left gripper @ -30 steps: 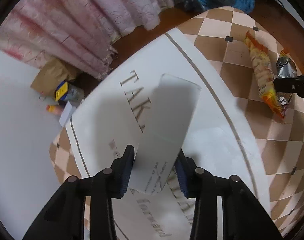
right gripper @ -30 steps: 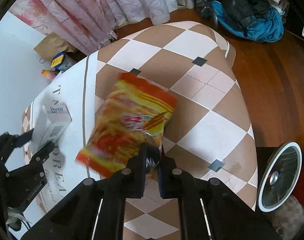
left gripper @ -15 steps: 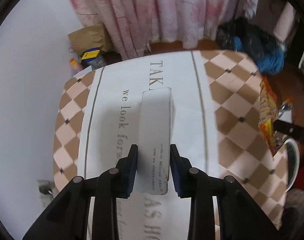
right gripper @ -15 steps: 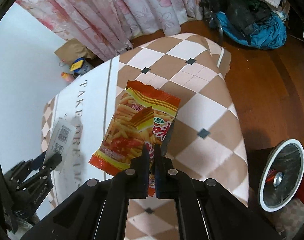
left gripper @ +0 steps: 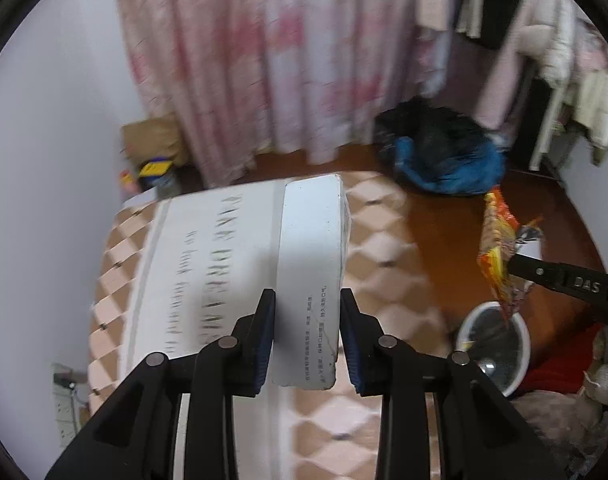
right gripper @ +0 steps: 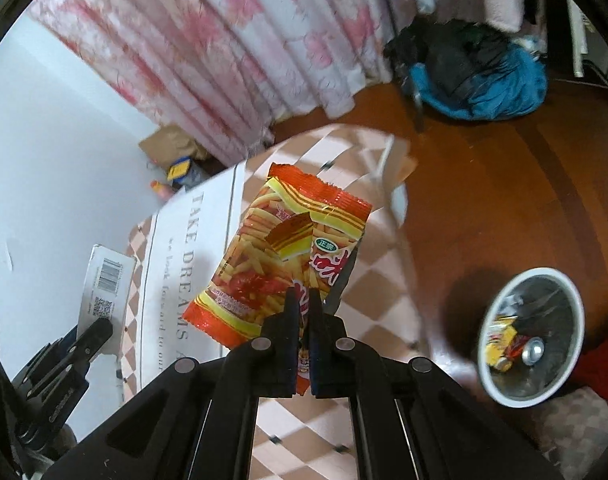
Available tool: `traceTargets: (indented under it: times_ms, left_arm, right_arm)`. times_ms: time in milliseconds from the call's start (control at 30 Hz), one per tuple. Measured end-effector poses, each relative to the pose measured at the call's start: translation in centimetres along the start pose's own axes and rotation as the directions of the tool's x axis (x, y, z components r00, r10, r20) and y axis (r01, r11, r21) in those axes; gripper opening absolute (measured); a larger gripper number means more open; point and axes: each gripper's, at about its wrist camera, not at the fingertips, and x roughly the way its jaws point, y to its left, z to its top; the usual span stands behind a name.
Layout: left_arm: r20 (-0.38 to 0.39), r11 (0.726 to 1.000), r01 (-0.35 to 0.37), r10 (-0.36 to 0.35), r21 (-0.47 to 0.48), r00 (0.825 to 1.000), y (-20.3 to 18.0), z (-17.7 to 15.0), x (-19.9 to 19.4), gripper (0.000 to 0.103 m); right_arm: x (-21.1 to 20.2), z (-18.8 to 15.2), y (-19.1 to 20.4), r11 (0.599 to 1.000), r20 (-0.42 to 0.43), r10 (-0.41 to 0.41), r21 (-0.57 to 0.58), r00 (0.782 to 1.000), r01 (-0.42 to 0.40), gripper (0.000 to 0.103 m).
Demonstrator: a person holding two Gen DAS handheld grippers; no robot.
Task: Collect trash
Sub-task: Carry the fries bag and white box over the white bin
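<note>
Two pieces of trash are in my grippers, both held in the air above the table (right gripper: 376, 280). My left gripper (left gripper: 307, 322) has its blue pads pressed against the two long sides of a white box (left gripper: 310, 264), which stands out ahead of the jaws toward twelve o'clock; those jaws closed further on it within the last second. From the right wrist view I see the same box at nine o'clock, barcode side showing, with the left gripper below it at about eight.

My right gripper (right gripper: 303, 322) has its jaws pressed together on the lower edge of an orange and yellow snack bag (right gripper: 280, 252), which fans out above the fingers toward twelve. In the left wrist view that bag dangles at three o'clock from the tip of the right gripper.

Below the bag, on the wooden floor (right gripper: 504, 200), sits a white-rimmed bin (right gripper: 572, 308) at four o'clock in the right view, with wrappers and a can lying in it. Pink flowered curtains (right gripper: 232, 40) hang across the top.
</note>
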Motion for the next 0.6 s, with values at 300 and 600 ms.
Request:
traceTargets:
  times_ms: [300, 600]
  left_arm:
    - [-0.011, 0.964, 0.227, -0.228, 0.141, 0.974, -14.8, 0.6, 0.0, 0.027]
    - [-0.226, 0.906, 0.392, -0.353, 0.159, 0.908, -26.1, -1.2, 7.9, 0.027]
  right_arm:
    - [-10.0, -1.4, -11.0, 0.994, 0.097, -0.088, 0.08, 0.991, 0.08, 0.003]
    - [-12.1, -4.8, -25.0, 0.953, 0.042, -0.205, 0.235, 0.978, 0.19, 0.003]
